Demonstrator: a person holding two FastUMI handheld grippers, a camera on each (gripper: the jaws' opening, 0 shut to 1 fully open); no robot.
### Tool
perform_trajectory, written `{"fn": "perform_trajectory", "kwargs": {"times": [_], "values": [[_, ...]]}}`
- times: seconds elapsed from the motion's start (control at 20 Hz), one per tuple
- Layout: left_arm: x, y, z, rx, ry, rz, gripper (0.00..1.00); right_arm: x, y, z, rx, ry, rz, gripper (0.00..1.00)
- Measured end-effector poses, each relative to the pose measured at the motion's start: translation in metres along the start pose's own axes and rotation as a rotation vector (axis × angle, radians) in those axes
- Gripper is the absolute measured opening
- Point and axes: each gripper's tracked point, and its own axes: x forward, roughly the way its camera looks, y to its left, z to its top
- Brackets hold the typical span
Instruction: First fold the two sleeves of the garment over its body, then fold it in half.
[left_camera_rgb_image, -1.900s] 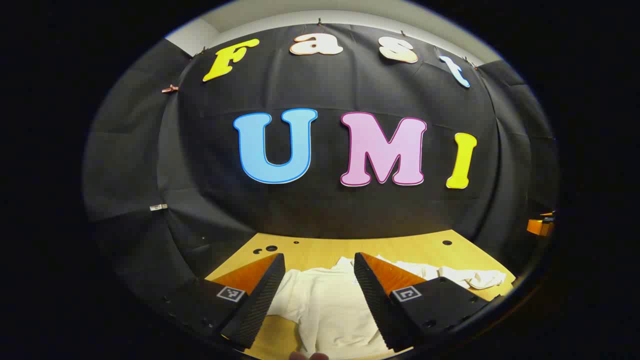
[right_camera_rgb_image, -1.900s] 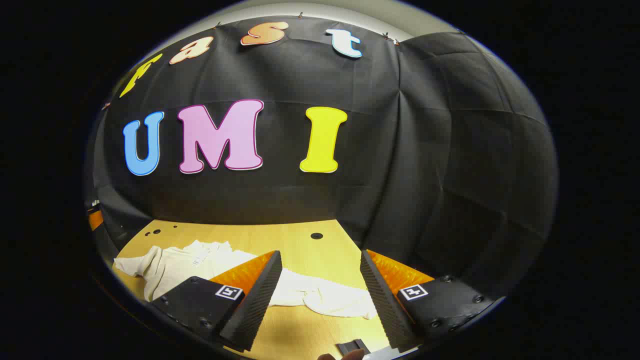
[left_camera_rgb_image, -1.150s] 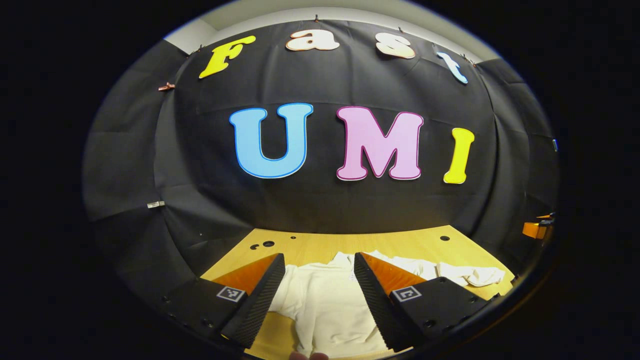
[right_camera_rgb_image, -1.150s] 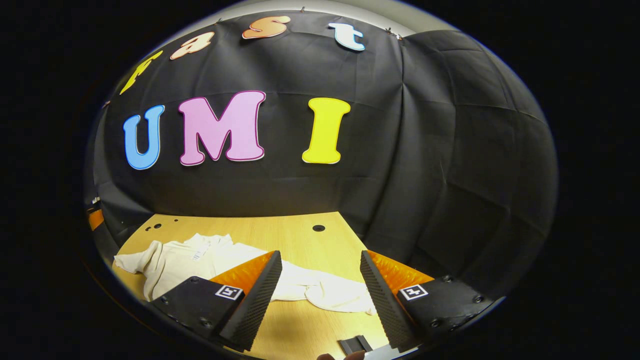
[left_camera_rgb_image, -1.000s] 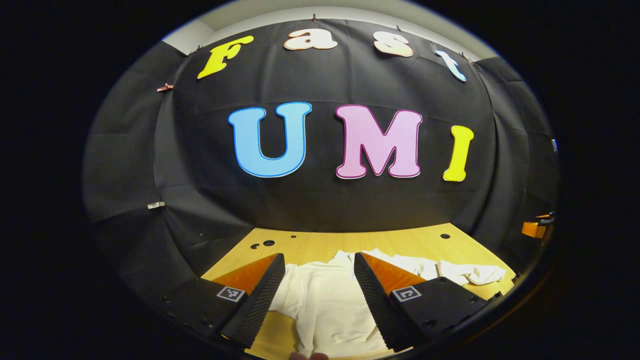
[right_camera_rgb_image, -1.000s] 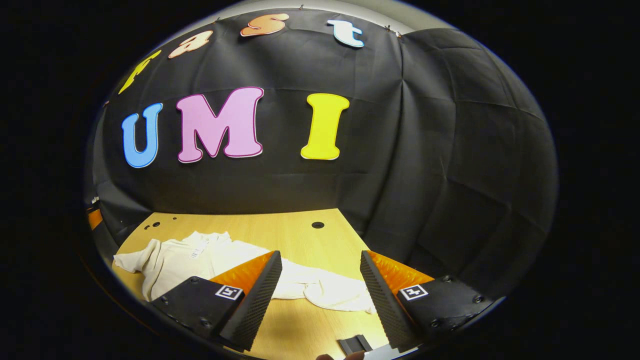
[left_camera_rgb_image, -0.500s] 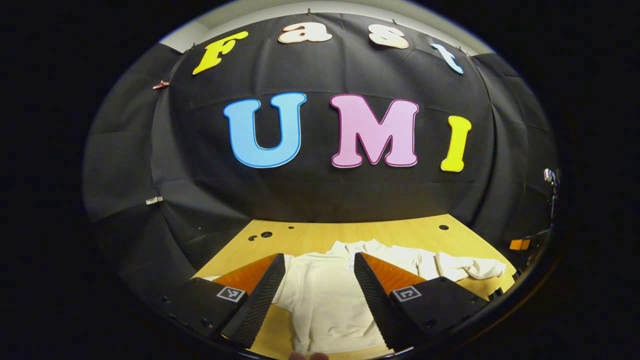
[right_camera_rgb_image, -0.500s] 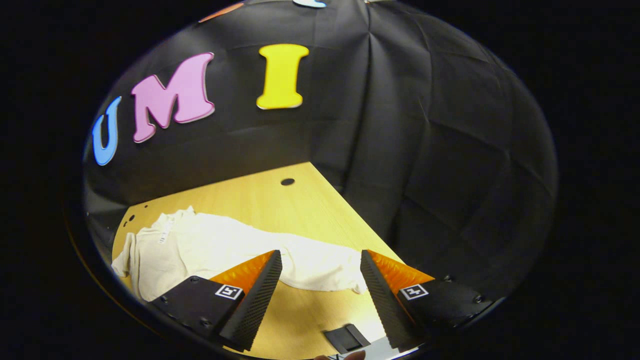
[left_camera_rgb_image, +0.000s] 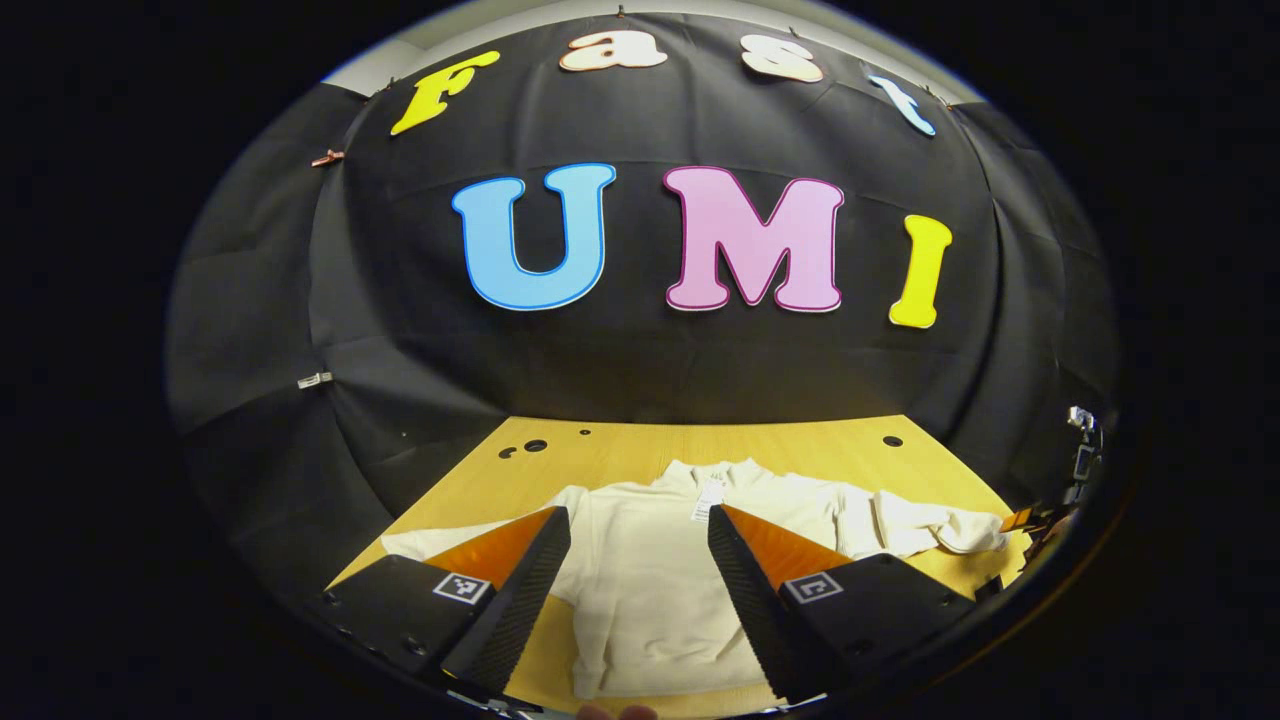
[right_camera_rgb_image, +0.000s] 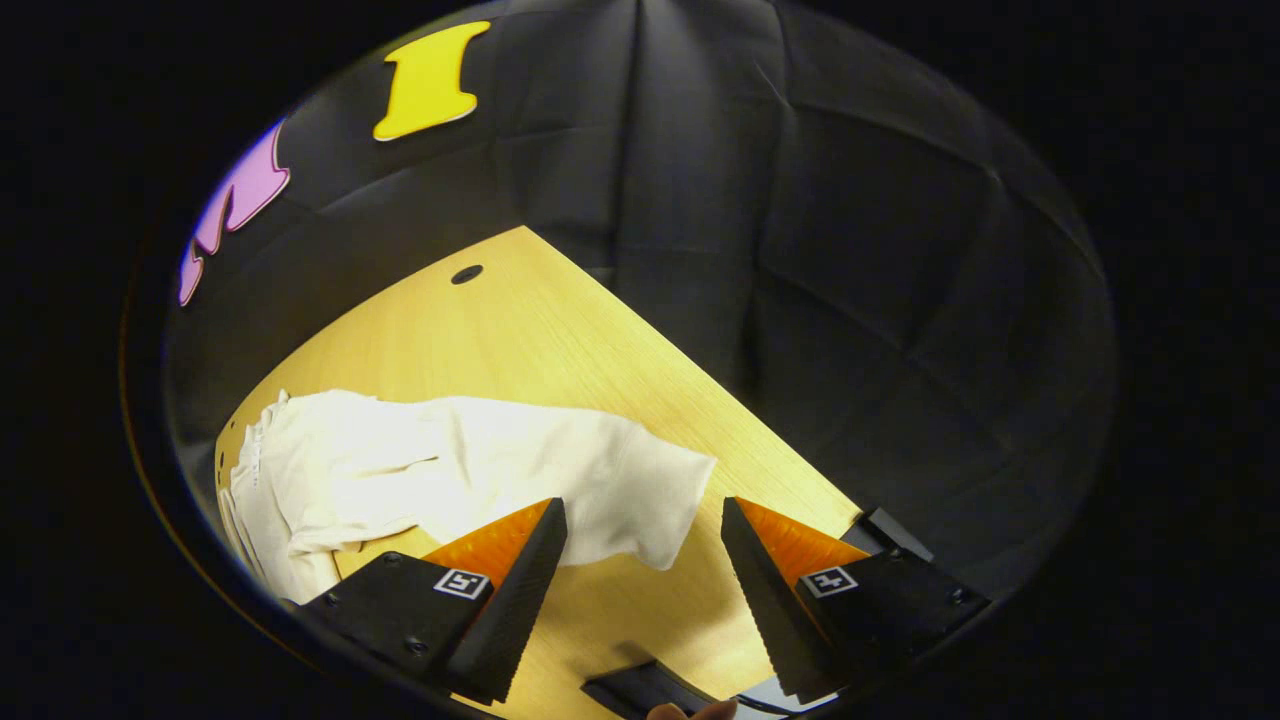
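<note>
Hovering with both grippers' fingers spread, empty; my right gripper (right_camera_rgb_image: 640, 560) could snag the sleeve (right_camera_rgb_image: 600, 480), bunching the garment (left_camera_rgb_image: 650, 590).

**Colours and patterns, both views**

I see the garment (left_camera_rgb_image: 650, 590) as plain cream-white, no print, with a small white tag (left_camera_rgb_image: 708, 497) at the collar. In my right gripper view the sleeve (right_camera_rgb_image: 560, 470) is the same cream. The table (left_camera_rgb_image: 800, 450) is yellow-tan wood grain with a few small dark holes (left_camera_rgb_image: 892, 441).

My left gripper (left_camera_rgb_image: 638, 585) has black bodies, black ribbed pads (left_camera_rgb_image: 520, 610) and orange finger backs, plus a black-and-white square marker (left_camera_rgb_image: 460, 587) on each side. My right gripper (right_camera_rgb_image: 640, 580) matches: black, orange, ribbed black pads, checker-style markers (right_camera_rgb_image: 459, 582).

A dark grey flat piece (right_camera_rgb_image: 640, 688) lies at the table's near edge. The wall cloth (right_camera_rgb_image: 850, 250) is black.
</note>
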Motion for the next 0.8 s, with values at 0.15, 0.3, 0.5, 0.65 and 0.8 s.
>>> {"fn": "perform_trajectory", "kwargs": {"times": [0.15,0.3,0.5,0.65,0.8], "values": [[-0.004,0.0,-0.006,0.01,0.016,0.015,0.91,0.019,0.001,-0.006,0.015,0.053,0.012,0.92],[-0.007,0.002,-0.012,0.004,0.033,0.033,0.91,0.035,0.003,-0.011,-0.017,0.088,-0.009,0.99],[-0.013,0.006,-0.013,0.004,0.038,0.049,0.91,0.039,0.006,-0.01,-0.08,0.103,-0.029,0.99],[-0.014,0.008,-0.016,0.005,0.039,0.05,0.91,0.042,0.006,-0.008,-0.09,0.103,-0.012,0.93],[-0.016,0.013,-0.016,0.005,0.039,0.045,0.91,0.041,0.015,-0.009,-0.068,0.1,0.016,0.25]]}}
